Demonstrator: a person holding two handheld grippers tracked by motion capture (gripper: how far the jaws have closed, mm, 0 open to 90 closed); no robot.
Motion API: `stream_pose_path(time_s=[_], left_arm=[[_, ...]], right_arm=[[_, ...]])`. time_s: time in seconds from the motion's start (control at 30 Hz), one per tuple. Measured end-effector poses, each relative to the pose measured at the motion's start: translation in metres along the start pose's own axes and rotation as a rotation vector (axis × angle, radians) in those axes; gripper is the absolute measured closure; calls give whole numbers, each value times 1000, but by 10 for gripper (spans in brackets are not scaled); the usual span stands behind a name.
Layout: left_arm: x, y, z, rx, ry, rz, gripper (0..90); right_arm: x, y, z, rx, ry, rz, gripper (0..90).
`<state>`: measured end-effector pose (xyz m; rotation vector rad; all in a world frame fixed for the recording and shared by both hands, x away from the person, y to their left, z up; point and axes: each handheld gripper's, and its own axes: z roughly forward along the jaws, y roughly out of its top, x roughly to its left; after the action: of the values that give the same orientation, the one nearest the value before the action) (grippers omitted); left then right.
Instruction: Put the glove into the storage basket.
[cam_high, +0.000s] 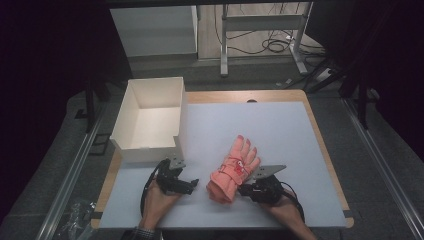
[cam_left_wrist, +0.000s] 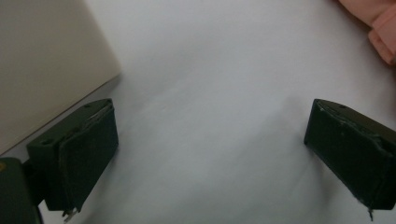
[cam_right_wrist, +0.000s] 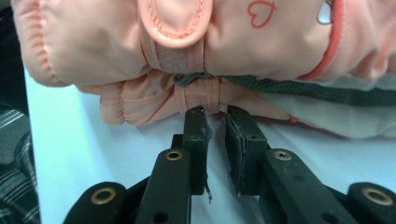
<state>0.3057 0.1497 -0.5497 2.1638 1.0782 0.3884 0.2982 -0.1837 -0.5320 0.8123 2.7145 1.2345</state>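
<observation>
right tongs nearly pressed together, slim gap between jaws, tips right at the lower edge of the pink gloves, touching or almost touching a strap band there; nothing clearly pinched, can't tell if fabric caught at the very tips. left tongs spread wide, nothing between jaws, just bare worktop.

from high view: gloves stacked as a pair, lying on the grey-blue worktop near the front edge, fingers pointing away from the person, cuff toward the person. right tongs at the gloves' cuff-side right edge, held by right hand. left tongs just left of the gloves, apart from them, held by left hand.

around: white open box at the worktop's left rear, empty inside, front corner close to left tongs; its wall right beside the left jaw in left gripper view. glove edge at top right corner there, well clear of the jaws. beyond worktop: table legs and cables on the floor. between left tongs and gloves only bare worktop; box sits close behind left hand.
</observation>
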Motion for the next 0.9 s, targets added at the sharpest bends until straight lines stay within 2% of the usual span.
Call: stream_pose_path(time_s=[0.23, 0.9], left_arm=[[9, -4, -3, 7, 7, -21, 7], [10, -4, -3, 9, 1, -24, 4]], right_arm=[[-1, 11, 13, -4, -24, 1, 775], [-20, 42, 40, -5, -109, 9, 824]])
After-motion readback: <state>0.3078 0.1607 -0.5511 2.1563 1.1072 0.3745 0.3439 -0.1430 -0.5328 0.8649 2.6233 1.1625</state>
